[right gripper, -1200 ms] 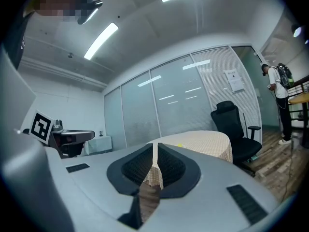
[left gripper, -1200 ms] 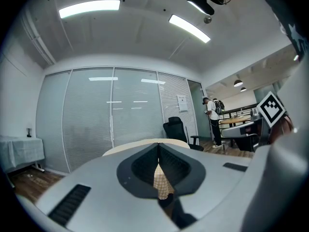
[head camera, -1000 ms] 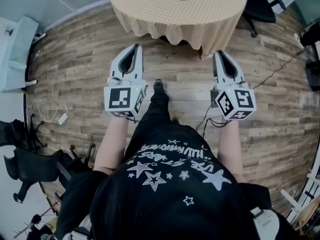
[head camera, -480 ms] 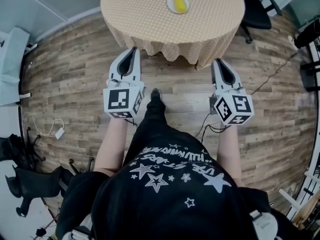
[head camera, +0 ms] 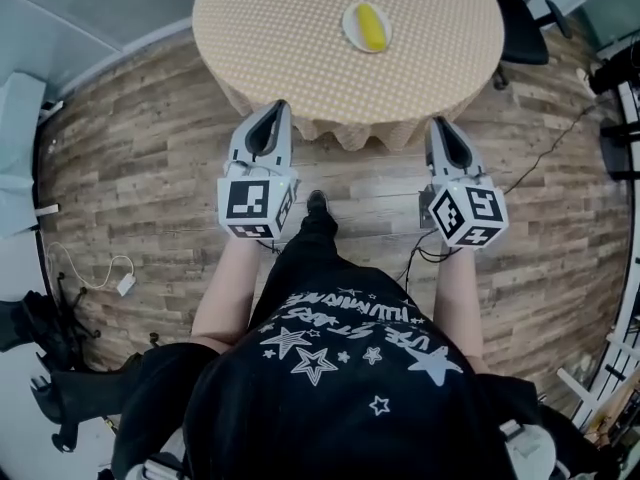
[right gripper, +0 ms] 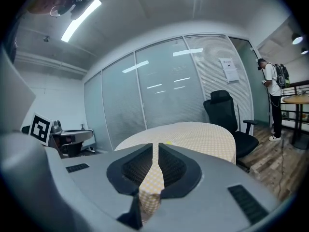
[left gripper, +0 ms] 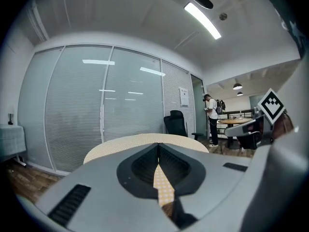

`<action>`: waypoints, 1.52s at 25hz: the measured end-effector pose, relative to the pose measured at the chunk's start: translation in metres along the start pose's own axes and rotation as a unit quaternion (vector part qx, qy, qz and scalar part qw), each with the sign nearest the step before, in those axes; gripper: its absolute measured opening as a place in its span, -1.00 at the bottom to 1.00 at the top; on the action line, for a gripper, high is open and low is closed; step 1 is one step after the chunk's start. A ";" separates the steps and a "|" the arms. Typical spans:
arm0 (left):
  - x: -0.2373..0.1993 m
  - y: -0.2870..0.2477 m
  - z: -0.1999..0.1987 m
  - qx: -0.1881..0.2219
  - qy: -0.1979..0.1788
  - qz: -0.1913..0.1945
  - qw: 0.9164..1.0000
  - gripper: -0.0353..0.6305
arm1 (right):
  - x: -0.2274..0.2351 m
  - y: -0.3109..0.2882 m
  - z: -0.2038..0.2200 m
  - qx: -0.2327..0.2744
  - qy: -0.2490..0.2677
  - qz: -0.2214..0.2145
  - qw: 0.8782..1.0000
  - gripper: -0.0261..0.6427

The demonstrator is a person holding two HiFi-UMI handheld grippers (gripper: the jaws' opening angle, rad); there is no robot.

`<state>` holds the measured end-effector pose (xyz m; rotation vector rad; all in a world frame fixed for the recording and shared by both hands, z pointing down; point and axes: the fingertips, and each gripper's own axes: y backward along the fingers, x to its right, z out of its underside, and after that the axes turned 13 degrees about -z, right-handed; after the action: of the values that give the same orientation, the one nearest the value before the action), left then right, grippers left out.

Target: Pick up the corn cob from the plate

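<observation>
A yellow corn cob lies on a small white plate on a round table with a checked yellow cloth. Both grippers hang short of the table's near edge, over the wooden floor. My left gripper is shut and holds nothing; its tips reach the cloth's hem. My right gripper is also shut and empty, just off the hem, below and right of the plate. In the right gripper view the corn cob is a small yellow spot just beyond the closed gripper. The left gripper view shows its closed gripper and the tabletop, not the corn.
A black office chair stands at the table's far right. Cables trail on the floor at left, and another cable at right. A person with a backpack stands far off by another table. Glass partitions lie behind the table.
The person has stepped forward: the table and plate sit lower and nearer in the head view. Both grippers have moved up to the table's edge, still shut.
</observation>
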<state>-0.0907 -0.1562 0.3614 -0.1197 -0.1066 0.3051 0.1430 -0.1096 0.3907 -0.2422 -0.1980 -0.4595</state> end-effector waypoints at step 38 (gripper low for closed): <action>-0.050 -0.136 0.052 -0.084 0.019 0.075 0.993 -0.87 | 0.042 -0.187 0.033 -0.167 -0.082 -0.002 0.983 -0.14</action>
<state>-0.1050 -0.2955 0.4270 -0.3009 -0.0857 0.4430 0.0894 -0.2800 0.4669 -0.6093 -0.2834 -0.4757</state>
